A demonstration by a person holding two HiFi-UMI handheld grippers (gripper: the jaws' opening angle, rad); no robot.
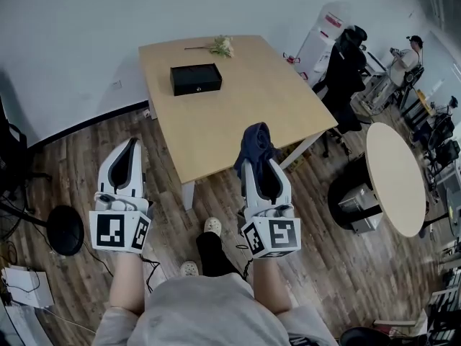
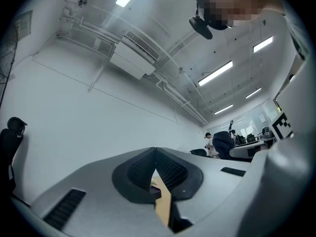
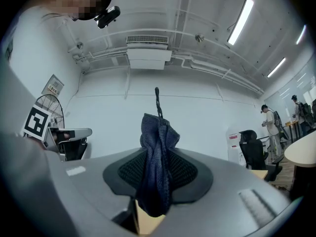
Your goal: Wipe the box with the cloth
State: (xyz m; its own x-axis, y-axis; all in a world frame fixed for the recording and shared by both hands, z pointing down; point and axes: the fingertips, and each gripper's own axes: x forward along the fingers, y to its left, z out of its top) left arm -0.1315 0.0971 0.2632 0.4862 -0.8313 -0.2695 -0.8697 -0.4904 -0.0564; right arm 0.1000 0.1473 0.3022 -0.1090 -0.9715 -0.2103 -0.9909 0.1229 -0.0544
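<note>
A black box (image 1: 196,78) lies on the far left part of a wooden table (image 1: 238,114). My right gripper (image 1: 261,166) is shut on a dark blue cloth (image 1: 255,146), held over the table's near edge; the cloth (image 3: 155,157) bunches up between the jaws and sticks out past them. My left gripper (image 1: 127,158) hangs over the floor left of the table, jaws closed together with nothing in them. Through the thin slit of the left gripper (image 2: 156,174) a sliver of the table and the box (image 2: 155,189) shows.
A sprig of flowers (image 1: 220,46) lies at the table's far edge. A round table (image 1: 396,179), chairs and desks stand to the right, with a person (image 1: 412,47) far off. A black stool base (image 1: 65,231) and cables sit on the wood floor at left.
</note>
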